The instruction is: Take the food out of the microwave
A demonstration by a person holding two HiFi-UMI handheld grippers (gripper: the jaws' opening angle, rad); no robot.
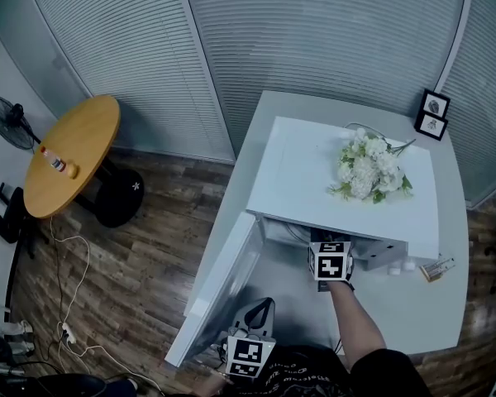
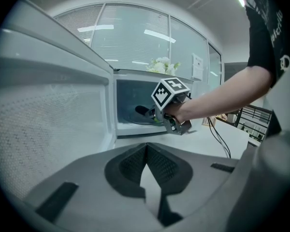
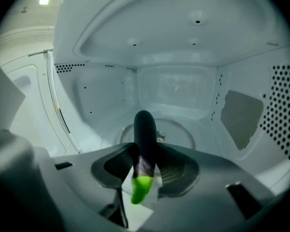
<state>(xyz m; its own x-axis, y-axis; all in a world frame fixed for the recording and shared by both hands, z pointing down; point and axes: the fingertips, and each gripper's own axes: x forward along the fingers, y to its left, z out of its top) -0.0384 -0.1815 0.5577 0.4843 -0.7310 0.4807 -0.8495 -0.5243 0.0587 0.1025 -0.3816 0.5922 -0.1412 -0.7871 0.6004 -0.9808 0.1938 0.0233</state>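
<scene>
The right gripper (image 3: 146, 151) reaches into the open microwave (image 1: 314, 172), which stands on a white worktop (image 1: 413, 304) with its door (image 1: 223, 288) swung out to the left. Its jaws are clamped on an eggplant (image 3: 145, 132): the two dark pads press against the sides of the eggplant close to its green stem end. That end pokes back toward the camera in the right gripper view. The dark purple body sticks forward and upward past the jaw tips, above the round glass turntable (image 3: 181, 129) on the cavity floor, so the eggplant is inside the microwave. In the left gripper view its dark tip shows just beyond the right gripper, within the cavity opening. The left gripper (image 2: 145, 149) is held outside, in front of the microwave and beside the open door, pointing toward the opening. Its jaws are closed tip to tip with nothing between them. A bunch of white flowers (image 1: 368, 165) lies on top of the microwave, and two small picture frames (image 1: 432, 114) stand at the far corner of the worktop.
</scene>
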